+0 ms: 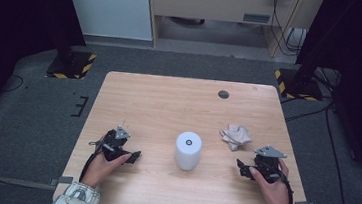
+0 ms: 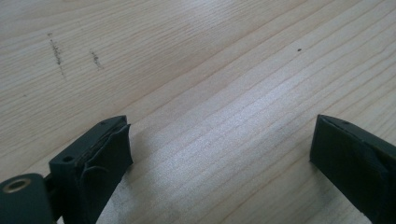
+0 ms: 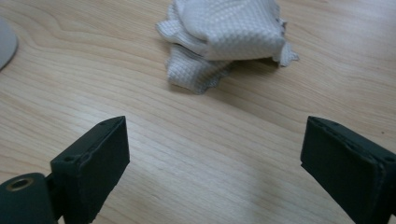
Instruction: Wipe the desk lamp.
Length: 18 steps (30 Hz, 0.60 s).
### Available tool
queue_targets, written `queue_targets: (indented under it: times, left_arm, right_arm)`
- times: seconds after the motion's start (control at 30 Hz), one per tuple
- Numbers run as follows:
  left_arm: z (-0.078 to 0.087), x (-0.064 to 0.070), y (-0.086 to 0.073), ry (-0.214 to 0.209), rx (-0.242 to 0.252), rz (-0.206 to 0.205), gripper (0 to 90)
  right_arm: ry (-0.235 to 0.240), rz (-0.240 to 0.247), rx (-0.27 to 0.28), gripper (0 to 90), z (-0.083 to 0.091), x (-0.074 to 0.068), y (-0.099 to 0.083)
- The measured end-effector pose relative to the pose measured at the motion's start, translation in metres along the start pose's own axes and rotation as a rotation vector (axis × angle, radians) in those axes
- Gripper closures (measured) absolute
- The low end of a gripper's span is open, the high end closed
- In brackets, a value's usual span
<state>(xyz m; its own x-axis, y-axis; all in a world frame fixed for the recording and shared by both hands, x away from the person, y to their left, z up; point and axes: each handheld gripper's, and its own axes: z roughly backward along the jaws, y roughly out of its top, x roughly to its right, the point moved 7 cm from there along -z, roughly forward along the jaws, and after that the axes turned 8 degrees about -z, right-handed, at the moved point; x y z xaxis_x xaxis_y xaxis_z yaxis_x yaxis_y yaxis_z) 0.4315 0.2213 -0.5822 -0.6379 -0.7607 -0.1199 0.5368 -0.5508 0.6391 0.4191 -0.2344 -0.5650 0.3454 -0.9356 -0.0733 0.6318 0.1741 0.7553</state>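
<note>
both grippers, left (image 1: pixel 134 157) & right (image 1: pixel 241 169), open w/ nothing held; crumpled cloth (image 3: pixel 229 39) near right, white cylinder (image 1: pixel 187 151) between.

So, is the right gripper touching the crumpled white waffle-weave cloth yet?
Apart. The right gripper view shows the right gripper open, with bare wooden table between its black jaws and the crumpled white cloth farther ahead.

White cylinder (image 1: pixel 188 150) upright mid-table (image 1: pixel 169 96); crumpled cloth (image 1: pixel 236 136) right, apart.

table (image 3: pixel 140 121): pale matt wood, fine grain | cloth (image 3: pixel 224 37): white waffle weave | my tongs' pads (image 3: pixel 100 163): matt black
</note>
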Motion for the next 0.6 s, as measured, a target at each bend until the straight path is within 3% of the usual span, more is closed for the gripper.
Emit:
queue_targets:
  times: [0.23, 0.33, 0.37, 0.6]
  left_arm:
    - [-0.003, 0.001, -0.002, -0.01, 0.023, 0.022, 0.8]
    - [-0.003, 0.002, -0.002, -0.009, 0.033, 0.024, 0.4]
    - [-0.003, 0.002, -0.002, -0.011, 0.036, 0.023, 0.3]
    - [-0.003, 0.002, -0.003, -0.018, 0.04, 0.02, 0.0]
  right_arm:
    - [0.018, -0.085, -0.058, 10.6, -0.012, 0.015, -0.015]
    - [-0.004, -0.072, -0.053, 9.5, -0.013, 0.014, -0.016]
    - [-0.013, -0.048, -0.056, 8.0, -0.014, 0.014, -0.016]
    - [-0.024, -0.058, -0.066, 5.0, -0.016, 0.011, -0.016]
